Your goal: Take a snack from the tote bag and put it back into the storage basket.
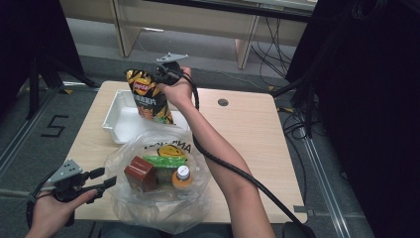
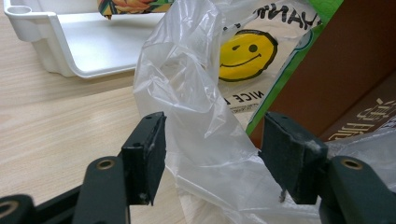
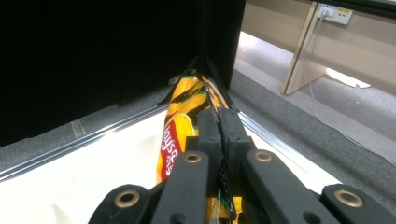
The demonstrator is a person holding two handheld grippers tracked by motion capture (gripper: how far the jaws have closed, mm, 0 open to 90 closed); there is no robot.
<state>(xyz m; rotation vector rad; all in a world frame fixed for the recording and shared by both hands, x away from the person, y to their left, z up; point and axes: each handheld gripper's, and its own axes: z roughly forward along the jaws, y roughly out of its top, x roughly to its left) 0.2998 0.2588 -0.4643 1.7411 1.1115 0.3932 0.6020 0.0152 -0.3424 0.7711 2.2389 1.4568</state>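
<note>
Wooden desk [image 1: 257, 134] below, your right hand-held gripper [image 1: 166, 69] is clamped on the chip bag's [image 1: 148, 96] top seam over the white tray [image 1: 115, 119]; it's light, crinkly, crushable. Left hand-held gripper [image 1: 101, 181] gapes around plastic bag [image 2: 187, 84] film.

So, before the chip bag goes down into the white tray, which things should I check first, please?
1. Right gripper shut on the chip bag: ok.
2. Chip bag over the white tray: ok.
3. Bag bottom resting on the tray floor: cannot tell.
4. Tray floor bare under the bag: ok.
5. Left gripper open, plastic bag film between the jaws, not pinched: ok.
6. Brown box and bottle lie inside the plastic bag: ok.
</note>
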